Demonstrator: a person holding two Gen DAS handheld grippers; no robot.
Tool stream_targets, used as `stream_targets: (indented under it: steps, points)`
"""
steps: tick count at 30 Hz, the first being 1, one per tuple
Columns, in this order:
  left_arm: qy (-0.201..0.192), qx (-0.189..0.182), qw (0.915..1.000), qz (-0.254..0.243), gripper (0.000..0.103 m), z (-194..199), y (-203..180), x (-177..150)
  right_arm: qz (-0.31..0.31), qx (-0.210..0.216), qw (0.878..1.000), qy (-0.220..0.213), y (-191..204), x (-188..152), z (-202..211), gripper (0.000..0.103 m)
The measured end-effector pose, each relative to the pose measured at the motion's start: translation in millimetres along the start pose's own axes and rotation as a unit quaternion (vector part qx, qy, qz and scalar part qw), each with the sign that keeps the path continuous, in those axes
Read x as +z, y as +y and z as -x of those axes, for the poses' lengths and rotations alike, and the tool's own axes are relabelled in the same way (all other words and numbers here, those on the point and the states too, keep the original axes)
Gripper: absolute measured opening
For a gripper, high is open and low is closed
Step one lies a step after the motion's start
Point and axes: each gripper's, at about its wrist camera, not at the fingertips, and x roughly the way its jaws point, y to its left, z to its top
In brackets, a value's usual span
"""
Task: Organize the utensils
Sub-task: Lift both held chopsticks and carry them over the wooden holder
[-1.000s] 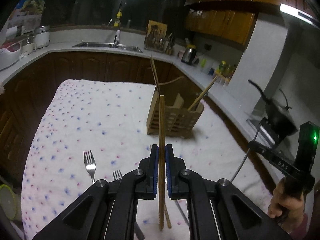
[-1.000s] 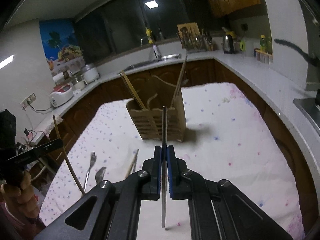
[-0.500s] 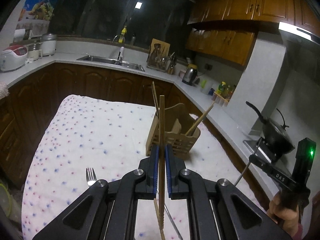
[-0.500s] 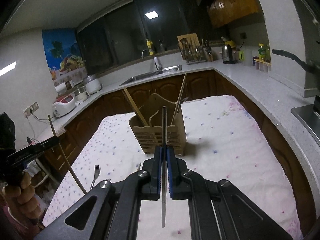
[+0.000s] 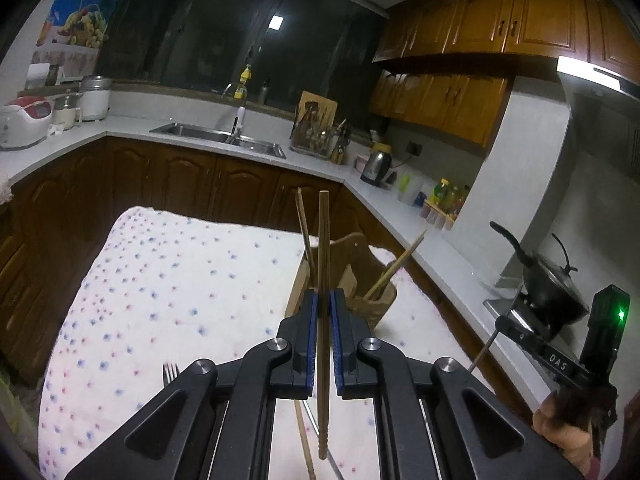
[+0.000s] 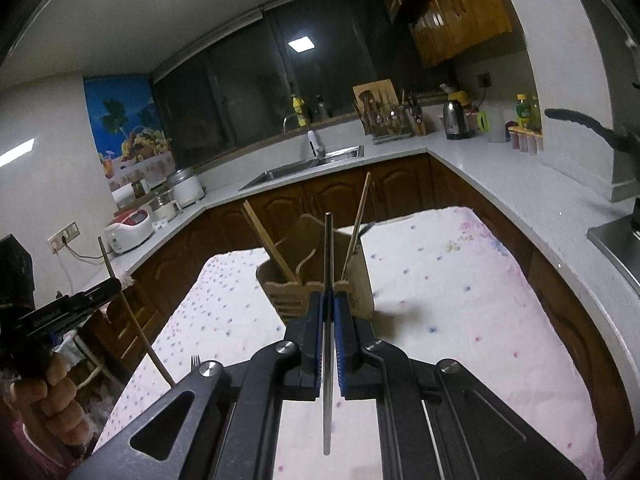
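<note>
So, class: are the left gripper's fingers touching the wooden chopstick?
Touching. The left wrist view shows the fingers of the left gripper shut on the wooden chopstick, holding it upright.

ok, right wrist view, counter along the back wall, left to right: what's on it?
red-and-white rice cooker → white cooker pot → sink → utensil rack → steel kettle → spice rack

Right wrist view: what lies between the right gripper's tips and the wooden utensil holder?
Nothing lying there: only bare dotted tablecloth between the right gripper, shut on a metal chopstick, and the wooden utensil holder.
</note>
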Motion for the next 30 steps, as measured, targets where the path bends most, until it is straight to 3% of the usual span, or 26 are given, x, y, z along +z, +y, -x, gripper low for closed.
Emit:
stream_targets:
  steps: [15,30]
  points:
    - [-0.055,-0.007,0.9985,0.004,0.005,-42,10,38,-0.003,0.012,0.998,-0.055,-6,60,-30,0.005]
    - [-0.109,-0.012,0.9937,0.022,0.005,-107,17,63,0.013,0.012,0.995,-0.098,6,103,-64,0.005]
